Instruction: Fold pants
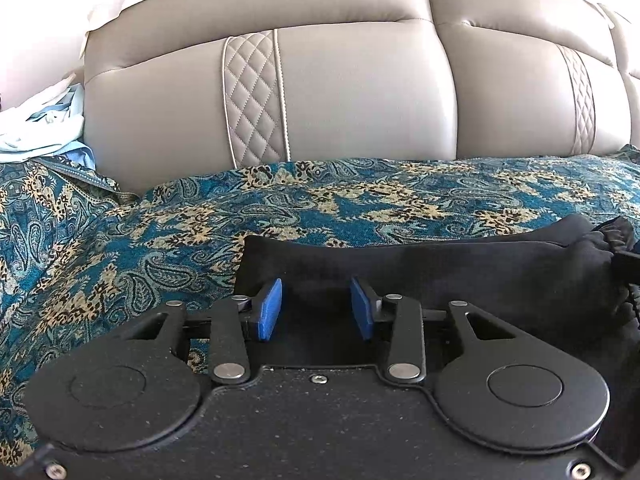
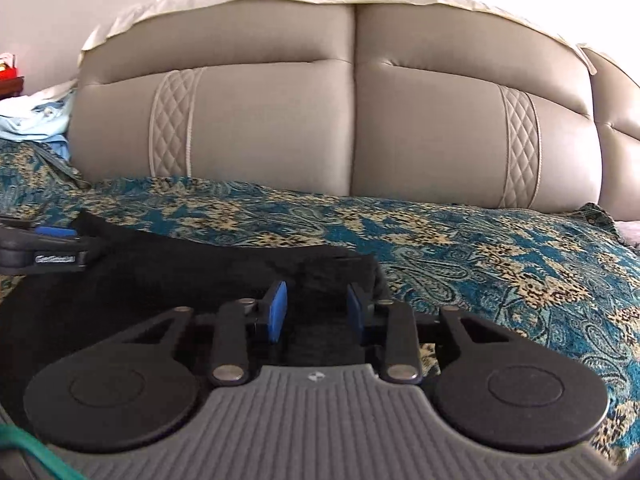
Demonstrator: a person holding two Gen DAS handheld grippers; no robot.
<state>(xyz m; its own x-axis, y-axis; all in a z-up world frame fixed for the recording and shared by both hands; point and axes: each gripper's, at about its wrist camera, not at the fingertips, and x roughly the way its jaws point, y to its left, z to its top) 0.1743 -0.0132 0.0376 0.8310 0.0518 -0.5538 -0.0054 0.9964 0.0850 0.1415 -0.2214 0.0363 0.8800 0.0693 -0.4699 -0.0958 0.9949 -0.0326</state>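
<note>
Left gripper [image 1: 316,306] and right gripper [image 2: 317,308] agape, empty; black pants [image 1: 440,272] partly hidden beneath

Both wrist views face the headboard [image 1: 340,92], low.

Bedroom: padded headboard [image 2: 352,120], paisley bedspread [image 2: 480,248].

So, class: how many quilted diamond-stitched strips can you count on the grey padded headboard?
2: one quilted strip on the left panel of the grey headboard, one on the right panel. More may lie outside the view.
</note>
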